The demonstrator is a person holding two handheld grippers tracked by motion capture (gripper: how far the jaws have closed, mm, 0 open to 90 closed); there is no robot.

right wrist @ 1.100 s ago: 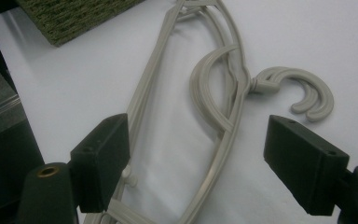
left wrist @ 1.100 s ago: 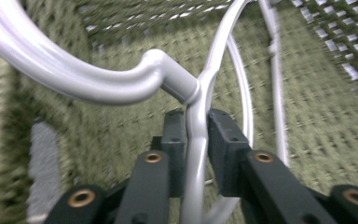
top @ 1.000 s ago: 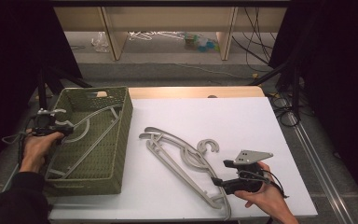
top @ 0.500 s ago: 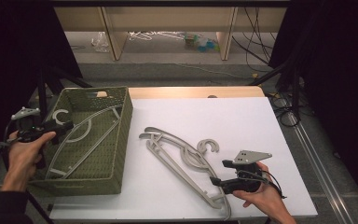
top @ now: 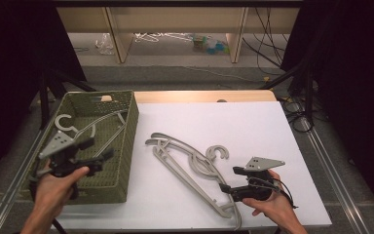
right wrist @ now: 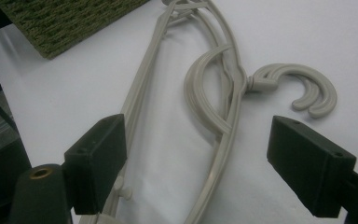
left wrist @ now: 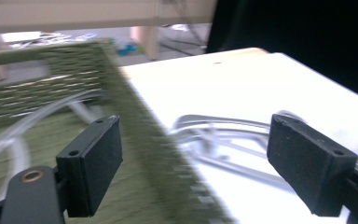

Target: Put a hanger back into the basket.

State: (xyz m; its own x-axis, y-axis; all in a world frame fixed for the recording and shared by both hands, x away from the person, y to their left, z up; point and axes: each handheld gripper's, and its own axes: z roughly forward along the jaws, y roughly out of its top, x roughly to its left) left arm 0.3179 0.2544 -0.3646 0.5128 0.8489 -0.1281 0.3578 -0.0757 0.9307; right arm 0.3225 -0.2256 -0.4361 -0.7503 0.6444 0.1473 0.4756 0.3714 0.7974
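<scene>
A green woven basket [top: 132, 126] stands at the table's left with one grey hanger [top: 92, 126] lying in it. My left gripper [top: 100, 148] hovers over the basket's near end. Its jaws have just been opening and stand wide, with nothing between them. In the left gripper view my left gripper [left wrist: 193, 168] looks across the basket wall [left wrist: 140, 126] toward the stacked grey hangers [left wrist: 223, 140]. Those hangers [top: 190, 163] lie mid-table. My right gripper [top: 230, 179] rests open at their near end. In the right gripper view my right gripper [right wrist: 196, 163] has the hangers [right wrist: 228, 93] passing between its jaws, untouched.
White table surface stretches to the right and far side of the hangers. A wooden strip [top: 204, 95] runs along the table's far edge. Stand legs [top: 53, 80] and cables [top: 297, 105] flank the table. Shelves with clutter [top: 175, 36] sit beyond.
My left gripper has come away from the hanger's hook at the basket's left side and swung right over the basket's near end, its jaws now wide. The right gripper has stayed put.
</scene>
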